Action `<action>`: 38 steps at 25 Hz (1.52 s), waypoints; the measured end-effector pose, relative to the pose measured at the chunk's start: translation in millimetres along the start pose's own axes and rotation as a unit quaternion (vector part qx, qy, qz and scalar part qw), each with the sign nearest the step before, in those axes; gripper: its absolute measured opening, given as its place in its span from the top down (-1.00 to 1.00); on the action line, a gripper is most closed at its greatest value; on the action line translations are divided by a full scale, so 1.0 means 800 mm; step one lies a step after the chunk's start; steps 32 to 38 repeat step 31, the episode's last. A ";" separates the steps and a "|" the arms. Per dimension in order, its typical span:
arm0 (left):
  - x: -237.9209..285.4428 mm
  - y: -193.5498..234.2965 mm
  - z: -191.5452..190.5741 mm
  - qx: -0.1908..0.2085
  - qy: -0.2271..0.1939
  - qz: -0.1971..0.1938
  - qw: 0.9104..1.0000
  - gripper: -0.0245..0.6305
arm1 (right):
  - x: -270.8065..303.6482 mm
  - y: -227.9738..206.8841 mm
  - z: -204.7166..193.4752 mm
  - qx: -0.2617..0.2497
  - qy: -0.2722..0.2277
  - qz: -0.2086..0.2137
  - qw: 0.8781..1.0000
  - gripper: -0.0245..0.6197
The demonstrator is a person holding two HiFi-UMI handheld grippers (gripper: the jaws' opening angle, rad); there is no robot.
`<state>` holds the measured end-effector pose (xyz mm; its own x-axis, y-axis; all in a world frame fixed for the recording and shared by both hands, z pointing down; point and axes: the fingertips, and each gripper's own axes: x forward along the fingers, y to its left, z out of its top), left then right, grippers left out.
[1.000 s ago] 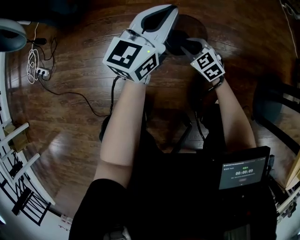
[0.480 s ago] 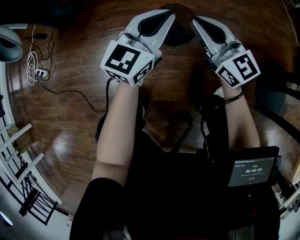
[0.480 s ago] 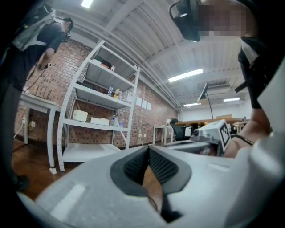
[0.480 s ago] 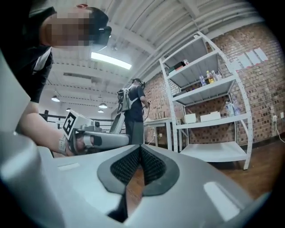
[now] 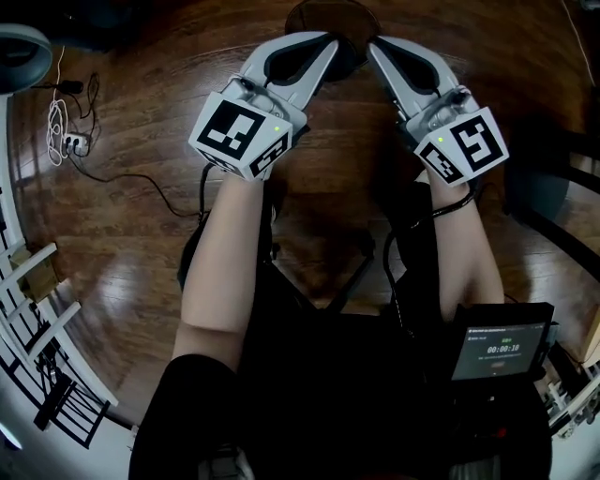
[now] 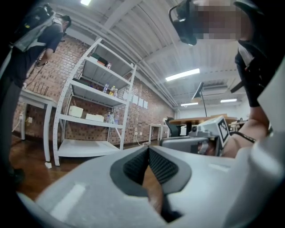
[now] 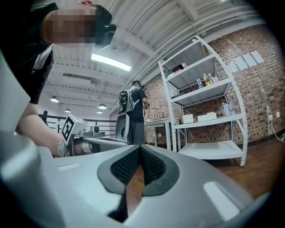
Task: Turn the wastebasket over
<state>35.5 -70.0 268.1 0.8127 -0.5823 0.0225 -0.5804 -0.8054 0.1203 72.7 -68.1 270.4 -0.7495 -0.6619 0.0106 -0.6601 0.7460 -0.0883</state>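
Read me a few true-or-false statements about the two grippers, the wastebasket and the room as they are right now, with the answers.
The left gripper and right gripper are both shut and empty. True.
The right gripper grips the wastebasket. False: it sits on the floor, in neither gripper.
White shelving stands against a brick wall. True.
The floor is grey carpet. False: it is dark wood boards.
A power strip lies on the floor at the person's left. True.
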 end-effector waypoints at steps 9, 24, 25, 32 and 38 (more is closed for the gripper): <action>-0.005 -0.006 -0.015 0.003 0.008 -0.007 1.000 0.92 | 0.002 0.011 -0.009 -0.005 0.005 0.014 1.000 0.89; -0.014 -0.001 0.005 -0.015 0.003 0.005 1.000 0.92 | 0.006 0.013 -0.012 -0.002 0.008 0.011 1.000 0.89; -0.014 -0.001 0.006 -0.015 0.002 0.006 1.000 0.92 | 0.006 0.012 -0.012 -0.002 0.008 0.011 1.000 0.89; -0.011 -0.005 0.007 -0.015 0.001 0.005 1.000 0.92 | 0.004 0.010 -0.013 -0.004 0.008 0.010 1.000 0.89; -0.011 -0.005 0.007 -0.015 0.001 0.005 1.000 0.92 | 0.004 0.010 -0.013 -0.004 0.008 0.010 1.000 0.89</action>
